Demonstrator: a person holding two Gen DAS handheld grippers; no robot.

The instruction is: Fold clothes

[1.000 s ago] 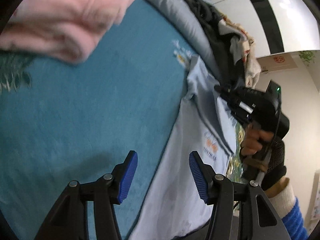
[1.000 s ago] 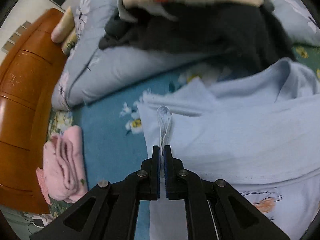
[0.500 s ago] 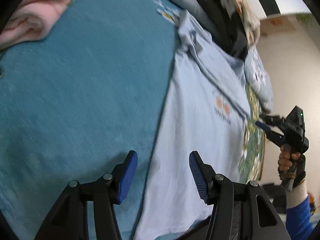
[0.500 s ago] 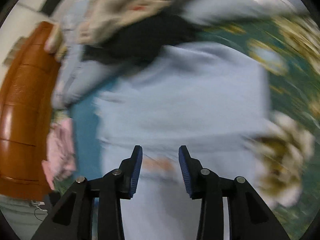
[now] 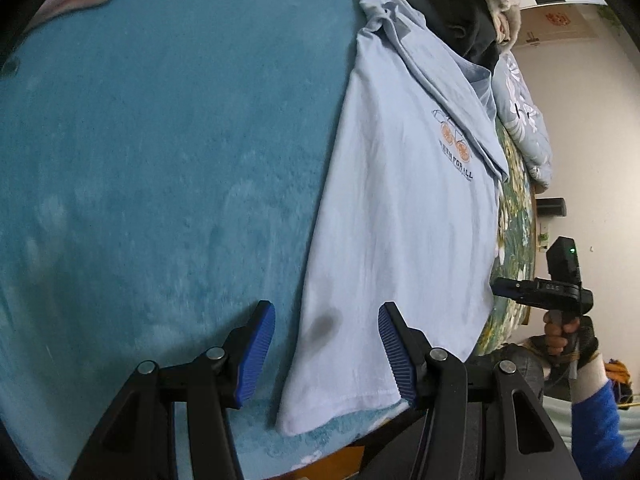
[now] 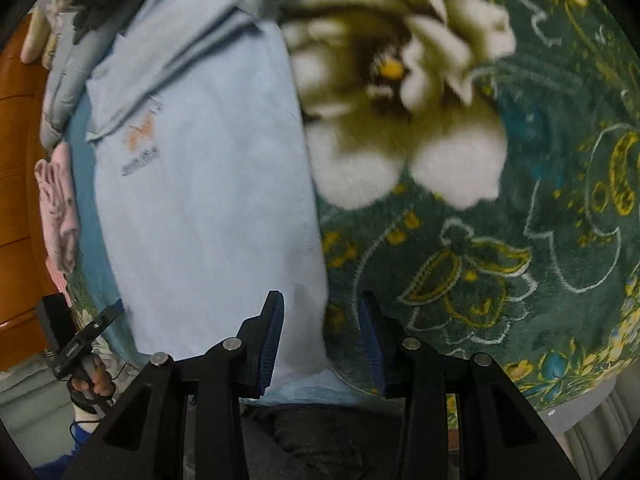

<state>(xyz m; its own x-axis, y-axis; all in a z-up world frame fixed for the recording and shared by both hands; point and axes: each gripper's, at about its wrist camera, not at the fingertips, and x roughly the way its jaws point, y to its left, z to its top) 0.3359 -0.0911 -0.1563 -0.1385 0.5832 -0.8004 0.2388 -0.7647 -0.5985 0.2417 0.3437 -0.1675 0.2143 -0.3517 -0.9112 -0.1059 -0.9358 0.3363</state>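
A light blue T-shirt [image 5: 404,216] with an orange print lies flat on the teal blanket [image 5: 160,160], a sleeve folded over its upper part. My left gripper [image 5: 326,354] is open over the shirt's bottom left corner. My right gripper [image 6: 322,336] is open over the shirt's [image 6: 200,200] bottom right corner, its edge between the jaws. The right gripper also shows in the left wrist view [image 5: 504,290], beside the shirt's right edge. The left gripper shows small in the right wrist view [image 6: 114,312].
A folded pink garment [image 6: 60,208] lies at the far left. A pile of dark and patterned clothes [image 5: 476,4] and a blue quilt [image 5: 524,120] sit at the bed's head. A green floral blanket [image 6: 500,200] covers the right side. A wooden headboard [image 6: 20,200] stands behind.
My right gripper let go of the sleeve, opened and moved down to the shirt's bottom right corner. My left gripper moved down toward the bottom hem, still open.
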